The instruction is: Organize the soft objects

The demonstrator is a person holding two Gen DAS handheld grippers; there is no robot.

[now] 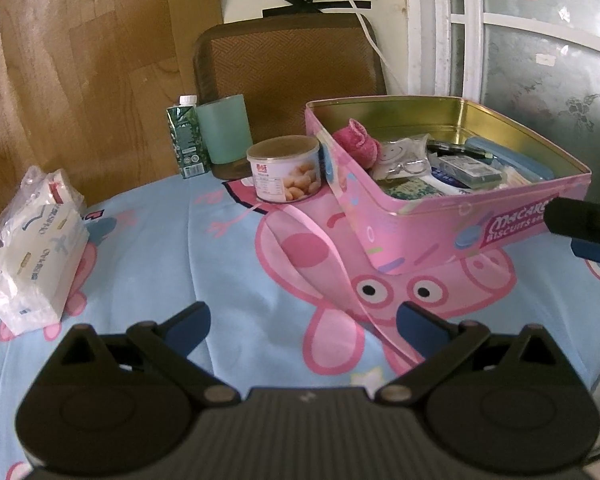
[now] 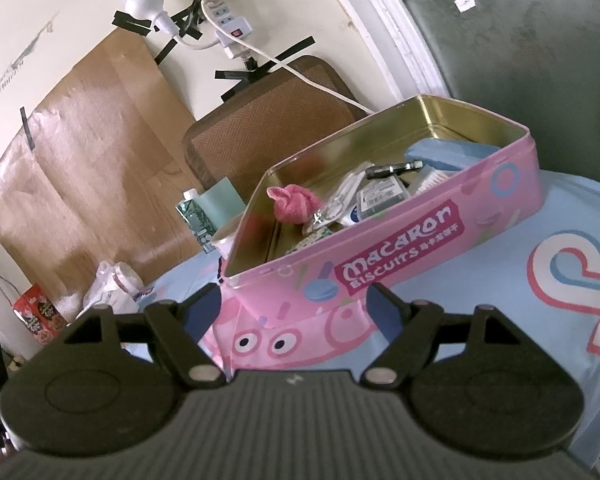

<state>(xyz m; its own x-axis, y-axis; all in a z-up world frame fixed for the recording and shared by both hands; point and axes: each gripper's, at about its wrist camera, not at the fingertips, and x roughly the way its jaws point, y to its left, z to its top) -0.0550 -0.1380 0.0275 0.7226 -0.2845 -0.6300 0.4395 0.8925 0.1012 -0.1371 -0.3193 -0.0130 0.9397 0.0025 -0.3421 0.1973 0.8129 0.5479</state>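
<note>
left wrist view: left gripper (image 1: pixel 303 322) with its blue fingertips (image 1: pixel 190 324) spread wide apart and nothing between them, hovering over the blue cartoon-pig blanket (image 1: pixel 148 248). a pink ribbon (image 1: pixel 332 256) runs across the blanket from about 12 o'clock down toward the right fingertip, passing just beside it; contact cannot be judged. at 10 o'clock lies a plastic-wrapped tissue pack (image 1: pixel 40 248). at 12 o'clock stand a nut can (image 1: pixel 286 170), a teal cup (image 1: pixel 225 130) and a green carton (image 1: pixel 186 140). at 1 to 2 o'clock sits the open pink macaron tin (image 1: pixel 432 220), holding a pink plush piece (image 1: pixel 356 142) at its near-left end among mixed small items. at 3 o'clock the tip of the right gripper (image 1: pixel 584 232) enters the view.

right wrist view: right gripper (image 2: pixel 296 306), fingers likewise apart and empty, aimed at the tin's (image 2: pixel 400 260) long front wall at 12 o'clock; the plush piece (image 2: pixel 296 204) shows inside.

judgement: neither tool carries anything, so the step in hand appears to be choosing the next soft item. likely candidates are the tissue pack, well apart from the tin, or the ribbon. either calls for a low approach, closing gently on yielding material without pinching the blanket.
</note>
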